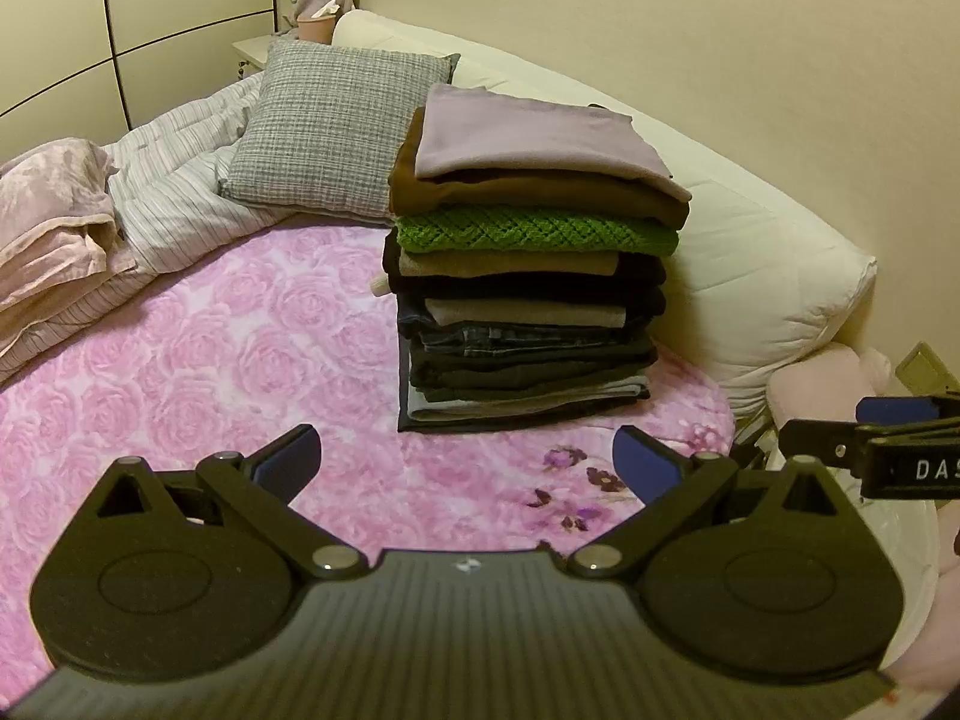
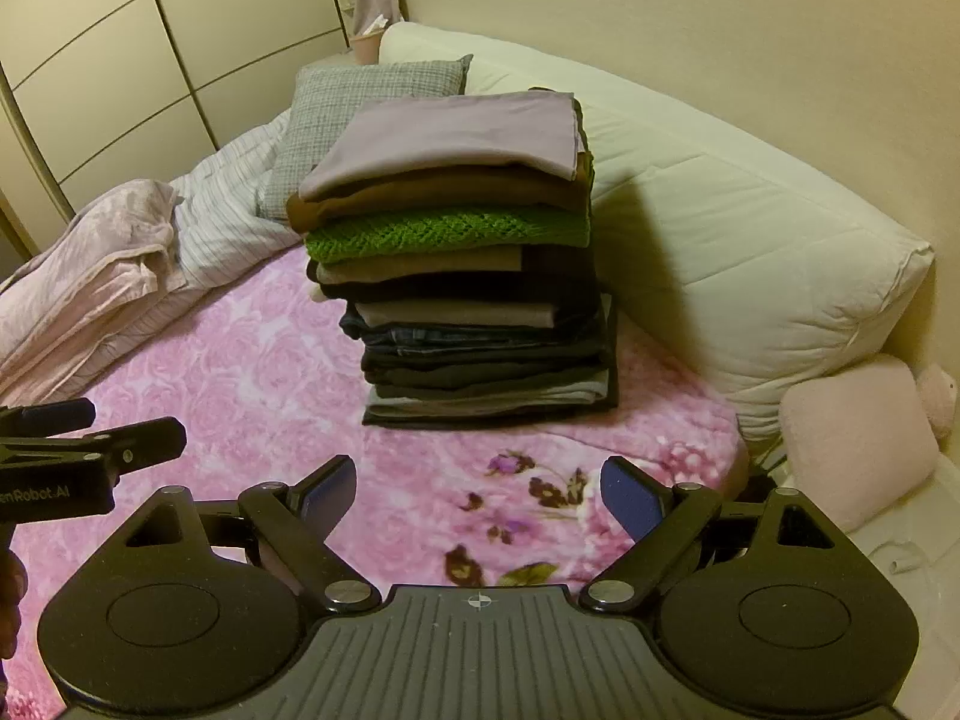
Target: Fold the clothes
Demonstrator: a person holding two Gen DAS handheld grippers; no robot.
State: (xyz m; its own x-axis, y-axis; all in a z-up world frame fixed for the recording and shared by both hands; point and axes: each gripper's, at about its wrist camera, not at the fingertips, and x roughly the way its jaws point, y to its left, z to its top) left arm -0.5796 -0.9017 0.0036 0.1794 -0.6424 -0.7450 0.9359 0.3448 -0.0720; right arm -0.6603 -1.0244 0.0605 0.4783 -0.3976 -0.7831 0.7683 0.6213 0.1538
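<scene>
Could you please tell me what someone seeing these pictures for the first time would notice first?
The tall stack of folded clothes stands on the pink rose blanket, a bright green knit near its top and a lilac piece crowning it. Behind it lie a grey checked cushion and a white pillow. Both the left hand-held gripper and right hand-held gripper hover open and empty.

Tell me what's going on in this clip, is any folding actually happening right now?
Not at this moment. A person holds both grippers over the pink floral blanket, and the left gripper and right gripper are both open and empty. A tall stack of folded clothes already stands on the bed, with a lilac piece on top and a green knit a little lower. A crumpled pink garment lies to the left, untouched.
</scene>
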